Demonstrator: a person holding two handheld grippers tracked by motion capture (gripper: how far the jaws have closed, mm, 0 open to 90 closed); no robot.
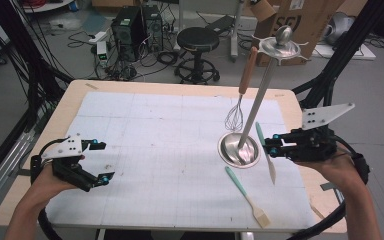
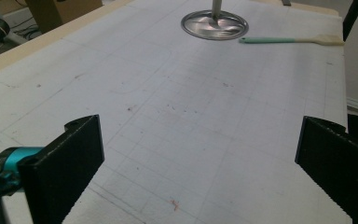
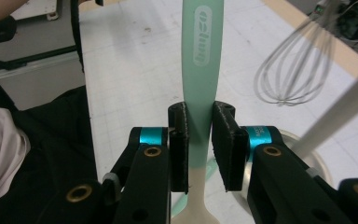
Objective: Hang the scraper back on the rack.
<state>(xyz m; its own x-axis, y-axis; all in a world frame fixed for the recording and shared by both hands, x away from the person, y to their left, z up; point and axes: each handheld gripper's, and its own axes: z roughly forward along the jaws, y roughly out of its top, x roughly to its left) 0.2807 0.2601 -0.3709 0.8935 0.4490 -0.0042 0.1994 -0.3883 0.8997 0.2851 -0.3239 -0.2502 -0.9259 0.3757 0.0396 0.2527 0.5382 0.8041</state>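
Two teal-handled spatulas (image 1: 265, 152) (image 1: 247, 196), one whisk (image 1: 236, 116), one steel stand (image 1: 239, 149).

Shiny polished-metal round stand base (image 1: 238, 149), matt metal pole (image 1: 260, 95); wire whisk (image 1: 234, 119) with wooden handle; smooth matt teal-handled plastic spatula (image 3: 200, 70); white matt gridded paper sheet (image 1: 145, 150).

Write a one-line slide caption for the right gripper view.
Right gripper clamps a teal spatula beside a hanging whisk.

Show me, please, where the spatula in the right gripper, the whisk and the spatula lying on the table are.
held spatula (image 3: 202, 70): right gripper view, on its mint-green handle above the jaws.
whisk (image 1: 234, 119): high view, on its wire loops.
lying spatula (image 1: 237, 182): high view, on its mint-green handle.
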